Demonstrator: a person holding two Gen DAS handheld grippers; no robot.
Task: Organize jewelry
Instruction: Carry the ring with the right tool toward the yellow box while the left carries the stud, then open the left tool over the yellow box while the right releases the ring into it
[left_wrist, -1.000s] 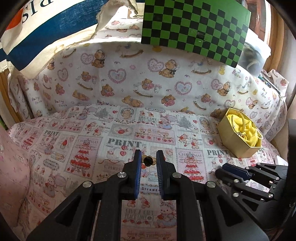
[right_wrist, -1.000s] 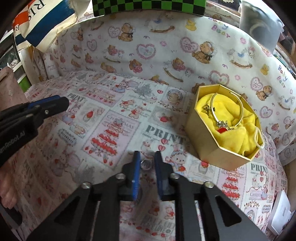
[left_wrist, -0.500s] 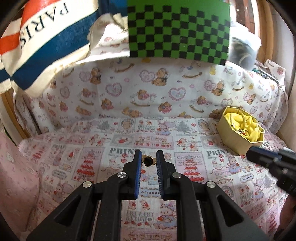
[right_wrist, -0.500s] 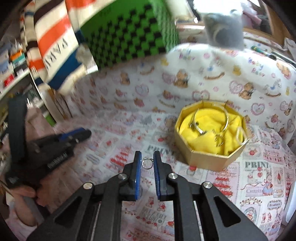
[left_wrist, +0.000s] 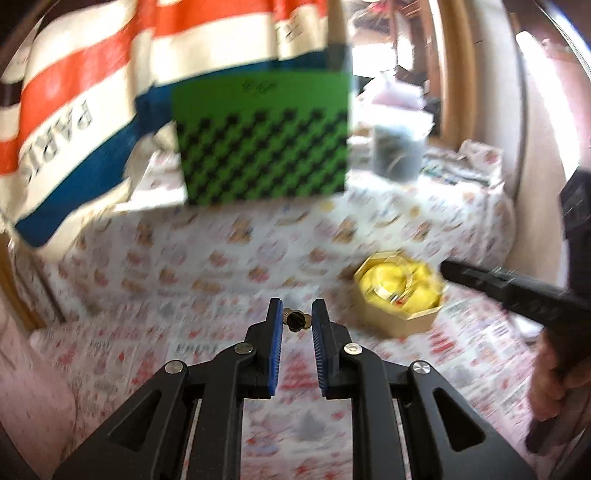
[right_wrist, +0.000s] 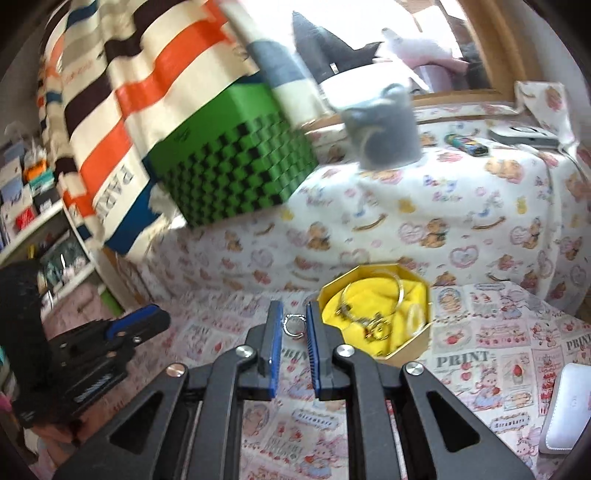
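Note:
My left gripper (left_wrist: 296, 317) is shut on a small gold and black earring (left_wrist: 295, 319), held above the printed cloth. My right gripper (right_wrist: 294, 322) is shut on a small silver ring (right_wrist: 293, 325), held in the air just left of the gold octagonal jewelry box (right_wrist: 402, 350). The box has a yellow lining and holds a silver bangle (right_wrist: 373, 291) and other pieces. In the left wrist view the box (left_wrist: 399, 317) lies ahead to the right, with the right gripper's black body (left_wrist: 517, 291) beside it. The left gripper's body (right_wrist: 107, 343) shows at the left of the right wrist view.
A green and black checkered box (left_wrist: 262, 136) and a striped PARIS bag (left_wrist: 74, 122) stand at the back. A grey cup (right_wrist: 384, 125) sits on the raised ledge. A white device (right_wrist: 561, 410) lies at the right edge of the cloth (right_wrist: 480, 369).
Both grippers have risen from the cloth with their pieces held. The right gripper has moved toward the jewelry box. The views tilted upward and blurred.

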